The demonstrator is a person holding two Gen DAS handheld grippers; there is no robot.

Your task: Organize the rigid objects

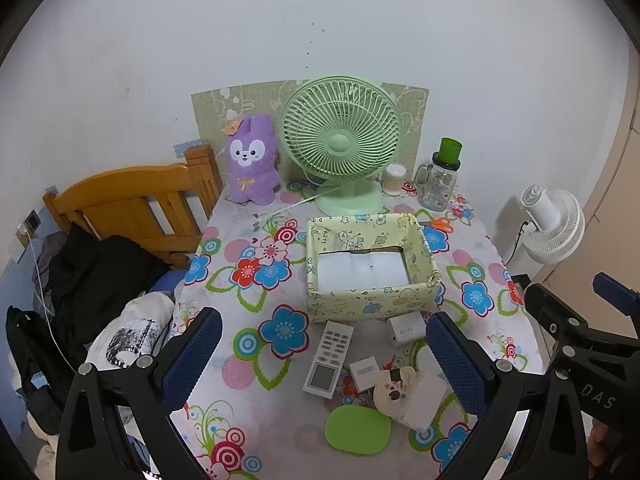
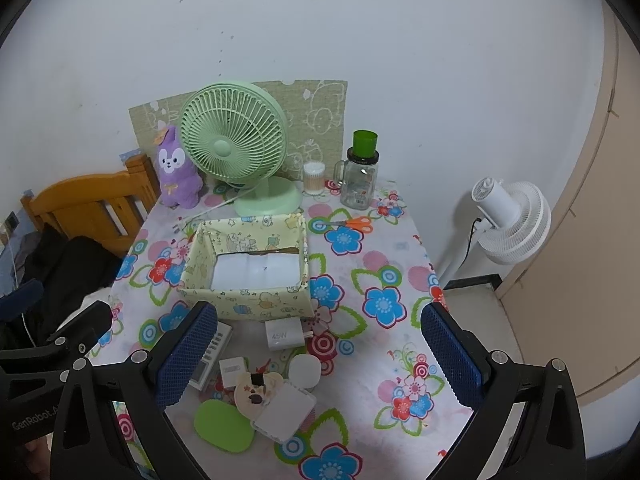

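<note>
Plastic and card make up the small clutter at the near edge of the table (image 1: 248, 376), which wears a glossy cloth printed with bright flowers. A white remote (image 1: 329, 356) lies flat, keys up, just in front of the storage box (image 1: 370, 304), a soft-walled rectangular bin in pale yellow cartoon print with a white liner inside. Beside the remote sit a boxy white charger (image 2: 282, 335), a small white square adapter (image 2: 232, 370), a smooth green oval case (image 2: 224, 426), a round white puck (image 2: 305, 370) and a white square case (image 2: 285, 412) overlapped by a cream bear-shaped piece (image 2: 252, 394). The left tongs (image 1: 324, 356) and right tongs (image 2: 320, 356) both gape wide above these, their blue dimpled pads holding nothing. Behind the box stand a ribbed green fan (image 1: 340, 140), a fuzzy purple plush (image 1: 252, 164) and a glass mug (image 1: 438, 184), against a plain white wall.
</note>
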